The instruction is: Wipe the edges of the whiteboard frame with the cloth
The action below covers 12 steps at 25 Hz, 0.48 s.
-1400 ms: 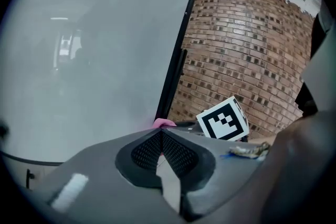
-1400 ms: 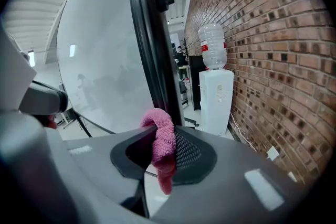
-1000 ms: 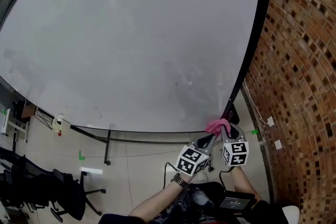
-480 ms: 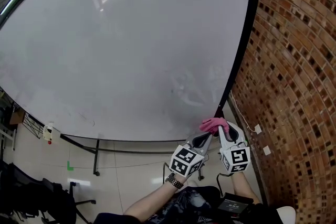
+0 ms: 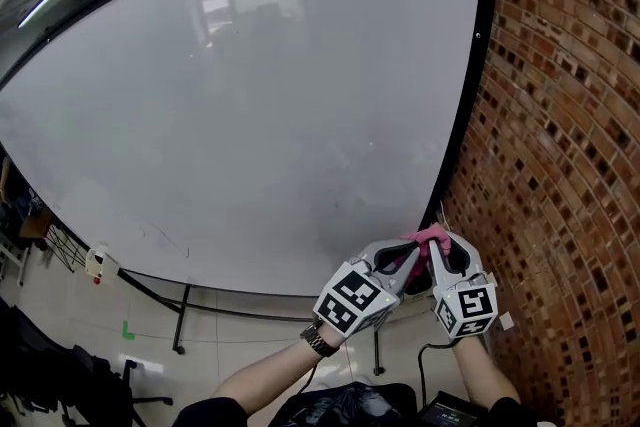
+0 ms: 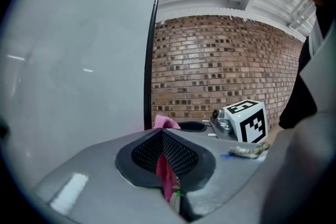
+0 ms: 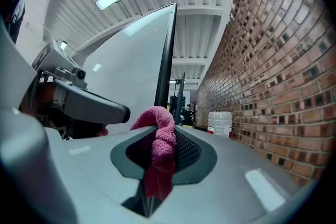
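Observation:
The whiteboard (image 5: 260,105) has a black frame (image 5: 462,125) whose right edge runs down beside the brick wall. A pink cloth (image 5: 432,237) is pressed at the lower part of that right edge. My left gripper (image 5: 408,260) and right gripper (image 5: 435,250) sit side by side under it, both shut on the cloth. In the left gripper view a strip of cloth (image 6: 164,176) is pinched in the jaws, with the frame (image 6: 148,71) straight ahead. In the right gripper view the cloth (image 7: 160,149) bunches over the jaws just before the frame (image 7: 165,60).
A brick wall (image 5: 570,165) stands close on the right of the board. The board's stand legs (image 5: 180,320) and a black office chair (image 5: 40,365) are on the floor at lower left. A white container (image 7: 219,123) sits by the wall behind the board.
Both grippers have moved up the right frame edge with the cloth between them. The head view has tilted up, so the board's top right corner now shows.

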Each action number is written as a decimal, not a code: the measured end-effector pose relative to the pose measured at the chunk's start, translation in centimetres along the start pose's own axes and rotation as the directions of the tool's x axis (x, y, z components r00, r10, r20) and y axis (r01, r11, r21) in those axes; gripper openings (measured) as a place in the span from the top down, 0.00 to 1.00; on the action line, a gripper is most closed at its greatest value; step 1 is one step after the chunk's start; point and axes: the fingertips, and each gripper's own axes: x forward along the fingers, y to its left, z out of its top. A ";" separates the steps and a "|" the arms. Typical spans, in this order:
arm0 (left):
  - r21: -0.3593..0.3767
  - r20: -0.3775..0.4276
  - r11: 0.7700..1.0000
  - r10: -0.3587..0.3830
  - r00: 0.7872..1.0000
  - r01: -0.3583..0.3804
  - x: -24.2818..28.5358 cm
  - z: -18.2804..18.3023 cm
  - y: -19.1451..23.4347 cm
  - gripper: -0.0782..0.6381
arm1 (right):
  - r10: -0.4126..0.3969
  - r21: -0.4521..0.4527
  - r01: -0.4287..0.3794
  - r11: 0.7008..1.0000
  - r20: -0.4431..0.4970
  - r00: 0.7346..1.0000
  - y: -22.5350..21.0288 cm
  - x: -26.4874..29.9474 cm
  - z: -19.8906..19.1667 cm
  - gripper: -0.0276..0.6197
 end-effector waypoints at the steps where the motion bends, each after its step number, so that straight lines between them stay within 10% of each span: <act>1: 0.022 -0.003 1.000 -0.004 1.000 0.004 -0.1 0.9 0.2 0.89 | 0.005 -0.018 -0.005 1.000 0.006 1.000 0.0 0.1 0.8 0.85; 12: 0.211 -0.024 0.976 -0.057 0.998 0.061 -1.1 11.2 0.9 0.89 | 0.019 -0.193 0.015 0.981 0.171 0.985 -1.2 0.4 13.9 0.84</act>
